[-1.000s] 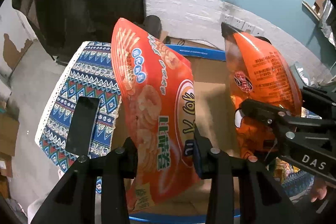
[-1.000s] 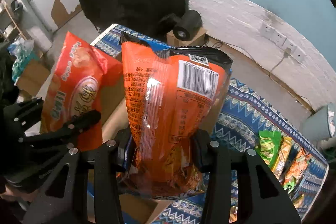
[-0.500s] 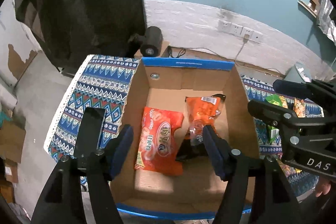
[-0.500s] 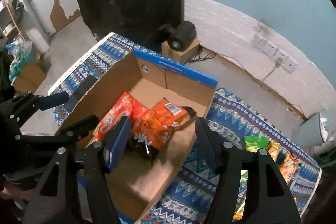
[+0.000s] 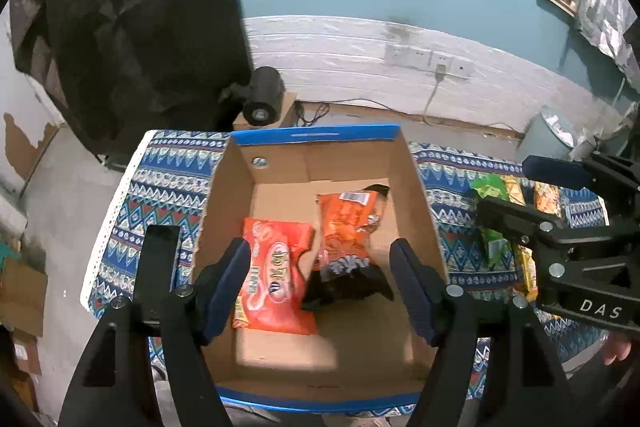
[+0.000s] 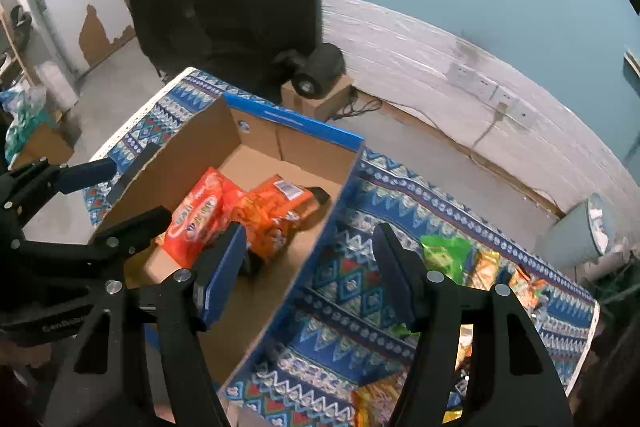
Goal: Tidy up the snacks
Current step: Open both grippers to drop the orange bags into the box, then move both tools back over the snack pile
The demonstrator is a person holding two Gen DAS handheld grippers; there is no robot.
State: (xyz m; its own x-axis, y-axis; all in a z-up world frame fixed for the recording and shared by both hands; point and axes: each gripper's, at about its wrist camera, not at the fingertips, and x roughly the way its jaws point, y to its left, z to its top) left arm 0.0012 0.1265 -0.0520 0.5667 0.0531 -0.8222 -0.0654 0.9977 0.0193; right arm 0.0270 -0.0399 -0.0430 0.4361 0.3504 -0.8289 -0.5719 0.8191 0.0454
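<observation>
A cardboard box with a blue rim (image 5: pixel 316 135) (image 6: pixel 296 123) stands on a patterned blue cloth (image 6: pixel 360 291). Inside it lie a red snack bag (image 5: pixel 276 283) (image 6: pixel 196 219) and, to its right, an orange snack bag (image 5: pixel 348 239) (image 6: pixel 272 215), partly overlapping. My left gripper (image 5: pixel 320 251) (image 6: pixel 134 191) hovers above the box; its jaws are opening and nothing is between them. My right gripper (image 6: pixel 308 233) (image 5: pixel 508 187) hangs open and bare over the box's right wall. Both bags lie free of the fingers.
Several loose snack packs, one a green bag (image 6: pixel 444 255) (image 5: pixel 488 187), lie on the cloth right of the box. A black flat slab (image 5: pixel 160 247) rests left of the box. Behind are a black cylinder on a small carton (image 5: pixel 262 99) and a grey bin (image 5: pixel 552 139).
Both grippers let go of their bags, which dropped into the box and now lie flat. Both grippers opened wide and rose away from the box.
</observation>
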